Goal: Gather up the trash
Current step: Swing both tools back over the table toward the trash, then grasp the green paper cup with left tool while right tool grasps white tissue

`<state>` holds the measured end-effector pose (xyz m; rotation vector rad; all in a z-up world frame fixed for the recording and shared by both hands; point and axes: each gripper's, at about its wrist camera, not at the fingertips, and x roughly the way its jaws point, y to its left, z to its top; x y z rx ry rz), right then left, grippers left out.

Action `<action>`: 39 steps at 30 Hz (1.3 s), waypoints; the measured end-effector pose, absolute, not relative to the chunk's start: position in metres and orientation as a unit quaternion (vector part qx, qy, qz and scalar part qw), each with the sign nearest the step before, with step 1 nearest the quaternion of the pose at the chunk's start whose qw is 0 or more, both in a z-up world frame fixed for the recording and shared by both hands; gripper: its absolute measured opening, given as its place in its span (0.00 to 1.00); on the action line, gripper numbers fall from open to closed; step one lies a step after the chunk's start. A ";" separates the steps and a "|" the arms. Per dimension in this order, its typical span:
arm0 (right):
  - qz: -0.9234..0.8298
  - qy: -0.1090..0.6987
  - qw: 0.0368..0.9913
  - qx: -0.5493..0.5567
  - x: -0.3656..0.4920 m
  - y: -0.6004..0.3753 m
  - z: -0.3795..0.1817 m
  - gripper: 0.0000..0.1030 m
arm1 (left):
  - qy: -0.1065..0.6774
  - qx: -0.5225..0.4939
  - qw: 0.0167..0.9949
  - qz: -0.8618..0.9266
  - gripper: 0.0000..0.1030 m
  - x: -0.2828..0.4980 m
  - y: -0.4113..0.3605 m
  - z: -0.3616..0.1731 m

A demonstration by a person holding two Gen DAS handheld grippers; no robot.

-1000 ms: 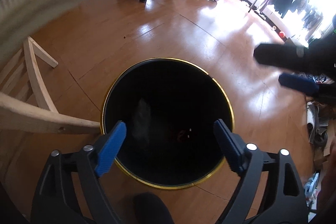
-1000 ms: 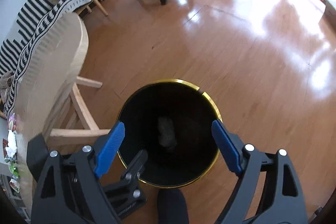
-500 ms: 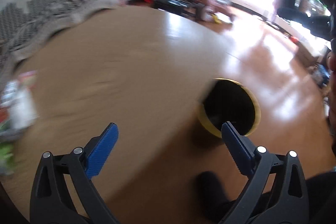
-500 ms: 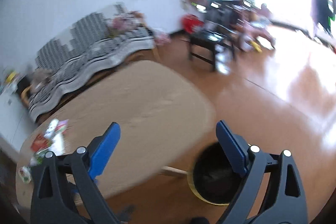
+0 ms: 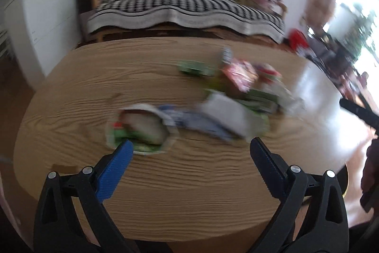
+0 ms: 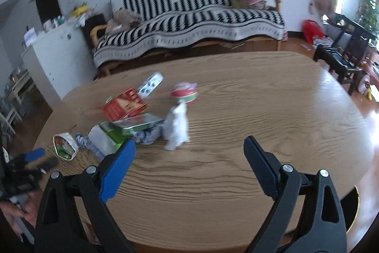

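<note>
Both grippers hang over the wooden table (image 6: 236, 110) with nothing between their jaws: the left gripper (image 5: 189, 153) has spread wide, and the right gripper (image 6: 189, 148) stands wide too. The trash (image 6: 125, 108) lies heaped toward the table's left end, well short of its edges.

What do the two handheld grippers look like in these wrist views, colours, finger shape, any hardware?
Both look alike. The left gripper and the right gripper each have two black plastic arms with triangular cut-outs and silver round fasteners. Each arm ends in a flat pad: the fingertips are bright blue with ribbed inner faces. No cables or markings show.
</note>
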<state>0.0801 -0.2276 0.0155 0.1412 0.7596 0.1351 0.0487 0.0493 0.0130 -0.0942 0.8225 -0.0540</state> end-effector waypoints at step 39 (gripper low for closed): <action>0.053 0.397 0.913 0.074 0.176 -0.196 -0.048 0.15 | 0.402 -0.025 0.915 0.013 0.71 0.117 0.104 -0.032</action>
